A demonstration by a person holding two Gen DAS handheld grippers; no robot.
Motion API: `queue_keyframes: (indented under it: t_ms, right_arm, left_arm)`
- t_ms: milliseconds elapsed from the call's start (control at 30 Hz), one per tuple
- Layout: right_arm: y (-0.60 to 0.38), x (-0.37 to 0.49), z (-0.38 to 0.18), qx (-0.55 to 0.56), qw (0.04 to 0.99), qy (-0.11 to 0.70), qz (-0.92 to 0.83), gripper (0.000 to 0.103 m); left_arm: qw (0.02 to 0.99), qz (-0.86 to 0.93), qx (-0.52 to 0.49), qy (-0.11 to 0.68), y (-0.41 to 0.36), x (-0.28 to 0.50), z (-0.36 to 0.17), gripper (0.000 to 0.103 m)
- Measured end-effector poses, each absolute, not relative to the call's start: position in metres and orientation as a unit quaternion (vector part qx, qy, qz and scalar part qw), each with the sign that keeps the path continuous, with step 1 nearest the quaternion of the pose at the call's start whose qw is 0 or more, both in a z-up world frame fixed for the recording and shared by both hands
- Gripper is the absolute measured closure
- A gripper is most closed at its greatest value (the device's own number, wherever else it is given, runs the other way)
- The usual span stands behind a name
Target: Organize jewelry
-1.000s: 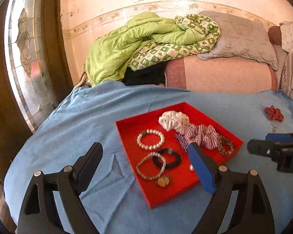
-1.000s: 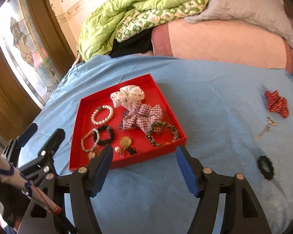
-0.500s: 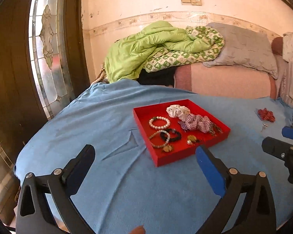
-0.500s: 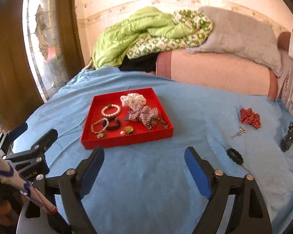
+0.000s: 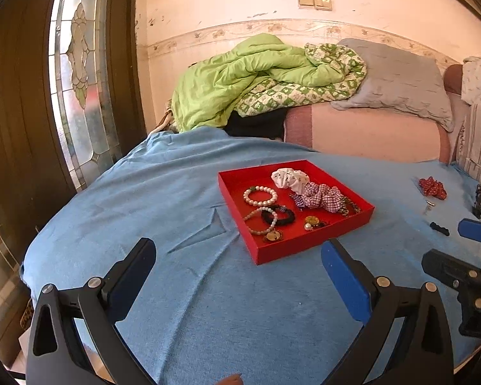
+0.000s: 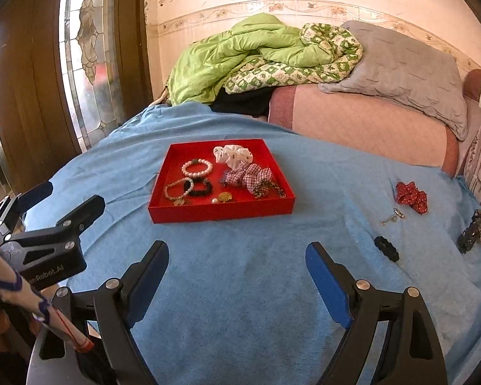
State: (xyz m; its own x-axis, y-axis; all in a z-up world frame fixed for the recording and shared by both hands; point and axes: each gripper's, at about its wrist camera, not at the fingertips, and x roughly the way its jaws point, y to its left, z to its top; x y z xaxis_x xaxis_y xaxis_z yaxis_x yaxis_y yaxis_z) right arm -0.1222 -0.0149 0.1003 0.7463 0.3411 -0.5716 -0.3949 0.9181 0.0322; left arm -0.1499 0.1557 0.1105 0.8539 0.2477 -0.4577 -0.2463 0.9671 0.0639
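A red tray (image 5: 308,245) (image 6: 221,213) lies on the blue bedspread and holds bead bracelets (image 6: 197,168), a black band, a white scrunchie (image 6: 232,154), a plaid scrunchie (image 6: 250,175) and small gold pieces. Loose on the spread to the right lie a red scrunchie (image 6: 412,197), a small metal piece (image 6: 392,217), a black hair tie (image 6: 386,248) and a dark ornament (image 6: 474,231). My left gripper (image 5: 239,261) is open and empty, short of the tray. My right gripper (image 6: 237,264) is open and empty, near the front of the bed.
A green quilt (image 6: 240,54) and grey pillow (image 6: 407,70) are piled on a pink bolster behind the bed. A wooden door with a stained-glass panel (image 5: 80,96) stands at left. The bed's edge falls away at front left.
Both grippers have pulled back and up from the tray, which now looks smaller and farther. Both stay open and empty. The loose items on the right have come into view.
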Motion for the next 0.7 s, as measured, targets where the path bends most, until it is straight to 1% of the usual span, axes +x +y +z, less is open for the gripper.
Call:
queue_keyframes:
  t_ms: [700]
  right_arm:
    - [-0.004,-0.119,0.091,-0.058,0.928,0.308,0.202,0.013]
  left_arm:
    - [0.961,0.128,-0.016,0.246,0.168,-0.147,0.107,0.000]
